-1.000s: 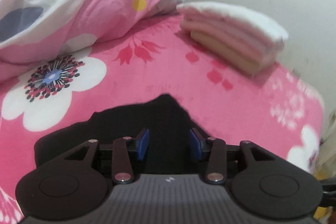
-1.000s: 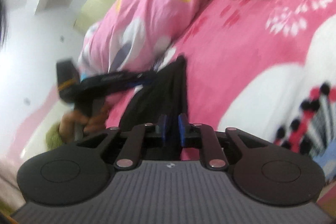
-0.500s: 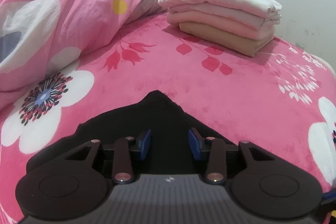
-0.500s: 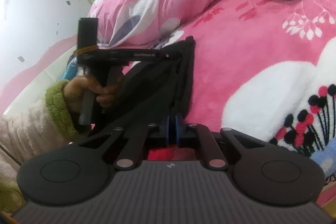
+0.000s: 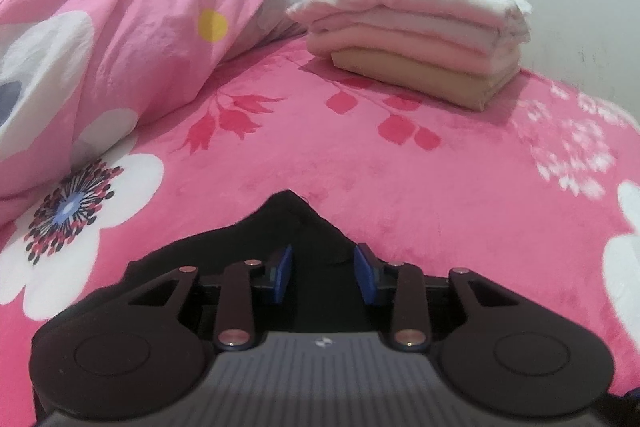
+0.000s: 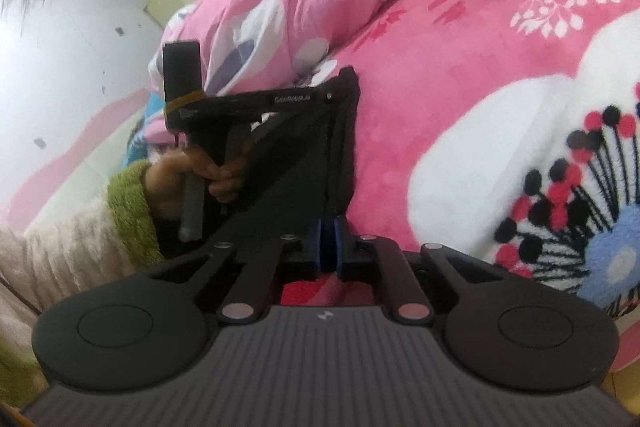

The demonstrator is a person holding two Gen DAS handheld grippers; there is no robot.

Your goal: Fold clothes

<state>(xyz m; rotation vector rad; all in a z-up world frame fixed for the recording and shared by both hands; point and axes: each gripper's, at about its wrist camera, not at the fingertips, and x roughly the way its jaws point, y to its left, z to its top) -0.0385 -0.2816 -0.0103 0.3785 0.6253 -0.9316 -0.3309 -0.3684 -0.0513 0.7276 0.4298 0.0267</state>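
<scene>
Black cloth, a dark garment (image 5: 288,227), lies on the pink flowered blanket (image 5: 400,179) of the bed, near its front edge, with one peaked corner pointing toward the far side. The left claw (image 5: 323,273) hangs over it with its blue pads (image 5: 285,269) apart and the fabric between and below them; they do not press on it, and the gap is slightly narrower than a second ago. In the left wrist view the stack of folded clothes (image 5: 416,35), white over pale pink over tan, sits sharp at the far edge of the bed by the wall; a second ago it was smeared by motion and tilted. The rumpled pink duvet (image 5: 120,27) fills the far left corner as before.

In the right wrist view the right claw (image 6: 328,243) has its pads nearly together, pinching an edge of the black garment; its jaws have just been closing and then easing a little, with the cloth between them throughout. The garment runs from there up to the left claw (image 6: 340,95), held by a hand (image 6: 188,179) in a green-cuffed cream sleeve (image 6: 80,235). That hand and claw were a blur a second ago and now show clearly, higher in the picture, with the cloth drawn into a taut triangle between the two claws.
</scene>
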